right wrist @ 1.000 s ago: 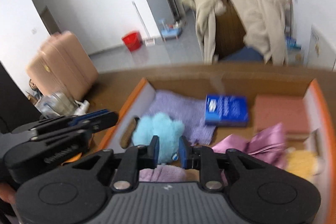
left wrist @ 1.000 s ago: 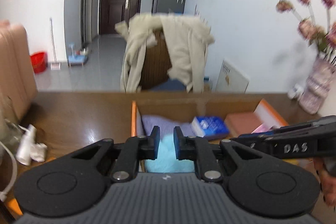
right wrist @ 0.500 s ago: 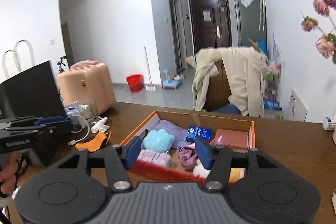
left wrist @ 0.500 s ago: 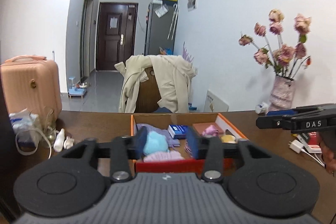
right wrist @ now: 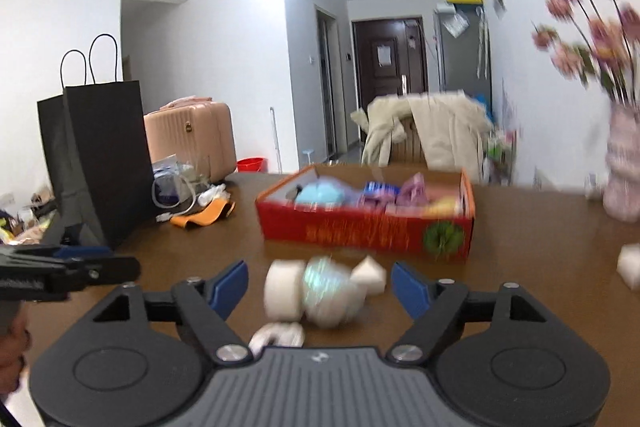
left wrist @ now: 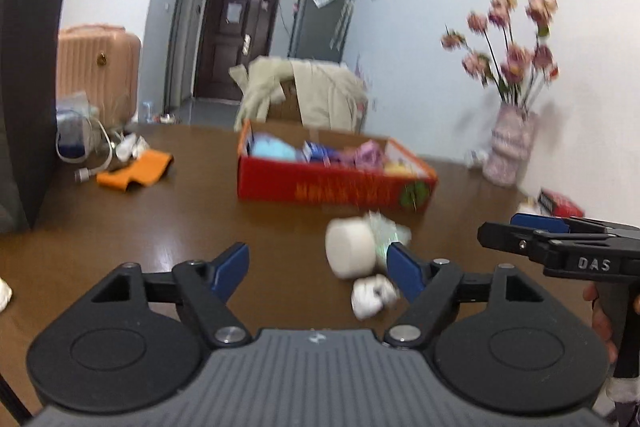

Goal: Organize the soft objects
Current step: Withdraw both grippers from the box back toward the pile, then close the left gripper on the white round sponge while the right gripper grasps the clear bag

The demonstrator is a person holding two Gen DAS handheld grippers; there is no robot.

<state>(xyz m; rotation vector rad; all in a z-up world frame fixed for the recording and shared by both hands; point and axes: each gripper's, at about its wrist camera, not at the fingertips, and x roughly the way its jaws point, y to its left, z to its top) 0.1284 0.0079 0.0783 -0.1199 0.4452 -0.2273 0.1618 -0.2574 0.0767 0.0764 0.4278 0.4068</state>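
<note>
On the brown table [left wrist: 168,227] stands a red box [left wrist: 332,187], well ahead of both grippers, with soft things piled inside: a blue plush [left wrist: 272,149], a purple cloth [left wrist: 370,151] and a yellow piece [left wrist: 396,167]. Nearer the cameras, between the box and the grippers, lies a blurred white roll [right wrist: 282,289] touching a shiny pale bundle [right wrist: 326,291], with a small white lump [right wrist: 370,273] just beside it and another white lump [left wrist: 372,295] closer in. The left gripper [left wrist: 318,269] has just been opening; its jaws stand wide apart with only bare table between them, the roll lying ahead of its right finger. The right gripper [right wrist: 320,283] has just been opening too, jaws wide, and the roll and bundle show in the gap ahead, untouched by the pads. An orange cloth [left wrist: 138,173] and cables lie to the left by a black bag [right wrist: 96,155]; a vase [left wrist: 508,151] of pink flowers stands at the right by the wall.
</note>
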